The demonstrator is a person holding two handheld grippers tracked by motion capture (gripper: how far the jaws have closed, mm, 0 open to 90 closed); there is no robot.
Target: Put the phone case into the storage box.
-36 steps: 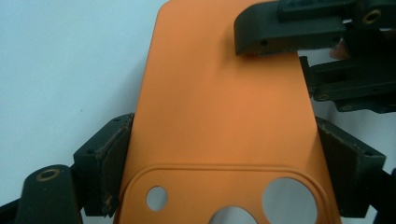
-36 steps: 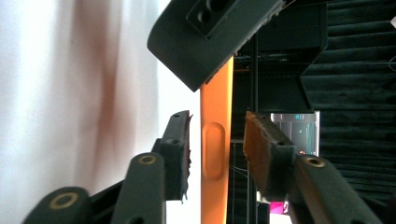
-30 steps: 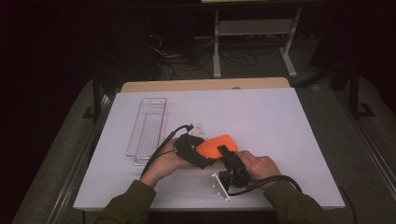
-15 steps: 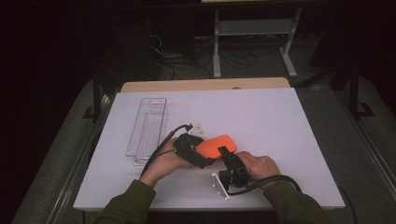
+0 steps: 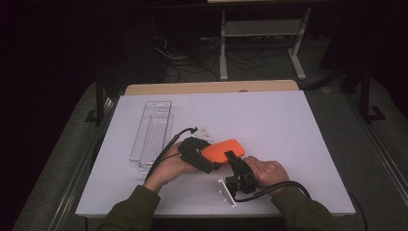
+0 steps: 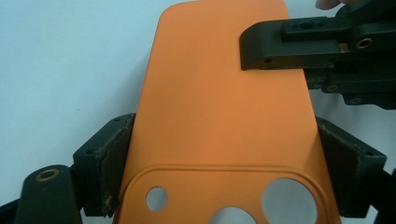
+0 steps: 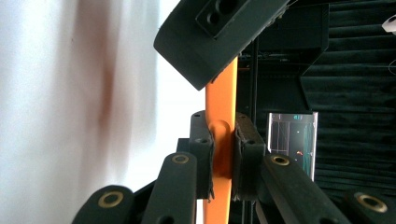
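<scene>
Holding the orange phone case [image 5: 223, 149] above the white table [image 5: 288, 134] in the high view, my left gripper [image 5: 208, 161] and right gripper [image 5: 235, 161] meet on it. Left gripper view: my pads [image 6: 115, 158] clamp the case's long edges by the camera cutouts. Right gripper view: jaws, just closing, now pinch the case edge [image 7: 223, 140].

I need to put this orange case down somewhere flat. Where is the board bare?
The white board is bare along its right half and far edge. The left is taken by the clear tray; the near middle is crowded by both grippers, the orange case and a white bracket.
</scene>
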